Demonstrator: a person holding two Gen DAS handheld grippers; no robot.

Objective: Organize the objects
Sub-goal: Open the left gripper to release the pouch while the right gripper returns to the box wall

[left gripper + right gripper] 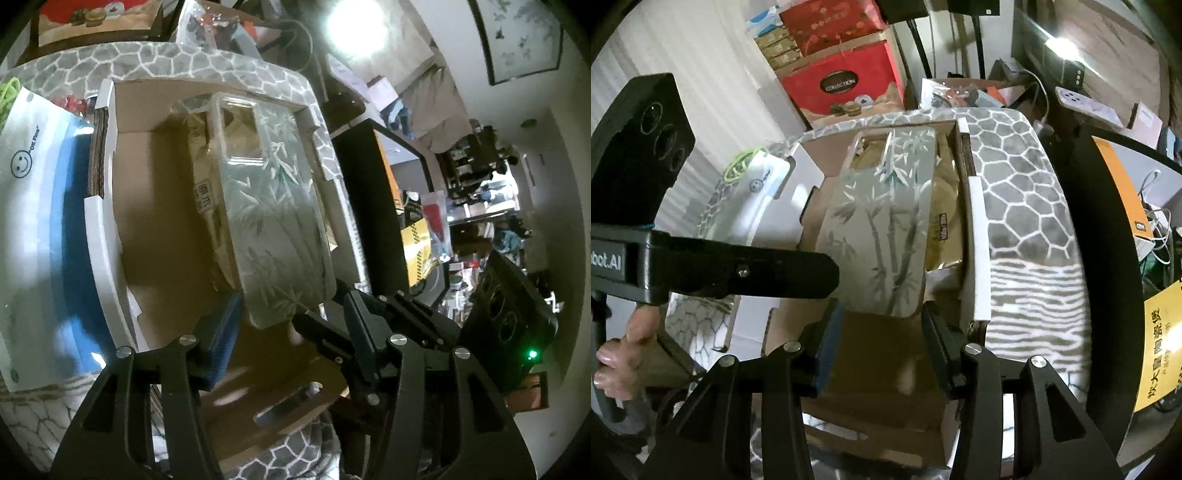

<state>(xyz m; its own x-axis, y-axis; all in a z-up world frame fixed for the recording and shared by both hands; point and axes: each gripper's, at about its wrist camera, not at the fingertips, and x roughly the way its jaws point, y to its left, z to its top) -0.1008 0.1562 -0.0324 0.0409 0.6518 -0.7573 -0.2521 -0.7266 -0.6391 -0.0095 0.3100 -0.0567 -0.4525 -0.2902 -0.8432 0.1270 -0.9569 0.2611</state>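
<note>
A clear phone case printed with bamboo (273, 206) lies in an open cardboard box (155, 206), resting on a gold foil packet (207, 173). In the right wrist view the case (886, 229) sits between my right gripper's (881, 314) fingers, which close on its near end. The gold packet (945, 229) lies under its right side. My left gripper (288, 317) hovers over the box's near end, jaws apart, its tips at the case's near edge without clamping it. The left gripper also shows in the right wrist view (827, 273), reaching in from the left.
The box (975, 258) sits on a grey hexagon-pattern blanket (1015, 177). A white and blue smiley pouch (33, 206) lies left of the box. Red gift boxes (842, 81) stand behind. A black stand (369, 206) and cluttered shelves are to the right.
</note>
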